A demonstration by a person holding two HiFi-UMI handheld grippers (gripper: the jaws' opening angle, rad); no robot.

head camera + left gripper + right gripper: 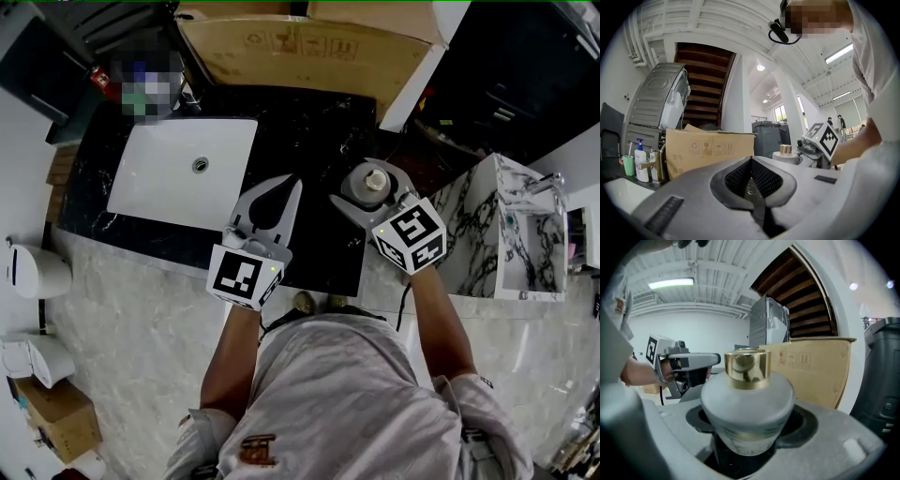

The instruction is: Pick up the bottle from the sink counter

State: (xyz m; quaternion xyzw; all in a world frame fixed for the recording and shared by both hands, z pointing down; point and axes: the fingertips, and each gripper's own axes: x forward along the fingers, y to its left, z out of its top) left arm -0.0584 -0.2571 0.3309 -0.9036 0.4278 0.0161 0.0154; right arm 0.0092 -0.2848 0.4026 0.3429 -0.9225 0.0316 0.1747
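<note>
A round frosted-white bottle (pixel 376 180) with a gold cap sits between the jaws of my right gripper (pixel 373 185), over the black counter right of the sink. In the right gripper view the bottle (pixel 747 397) fills the gap and the right gripper (pixel 747 427) is shut on its body. The bottle's base is hidden. My left gripper (pixel 296 183) hovers just left of it, its jaws together with nothing between them. The left gripper (pixel 751 160) looks level across the counter. That view also catches the bottle (pixel 785 154) at its right.
A white sink basin (pixel 183 169) is set in the black marble counter (pixel 309 131). A cardboard box (pixel 300 47) stands against the back. A soap pump bottle (pixel 641 161) and a green cup (pixel 628 165) are near the faucet. A white marbled cabinet (pixel 506 225) is at the right.
</note>
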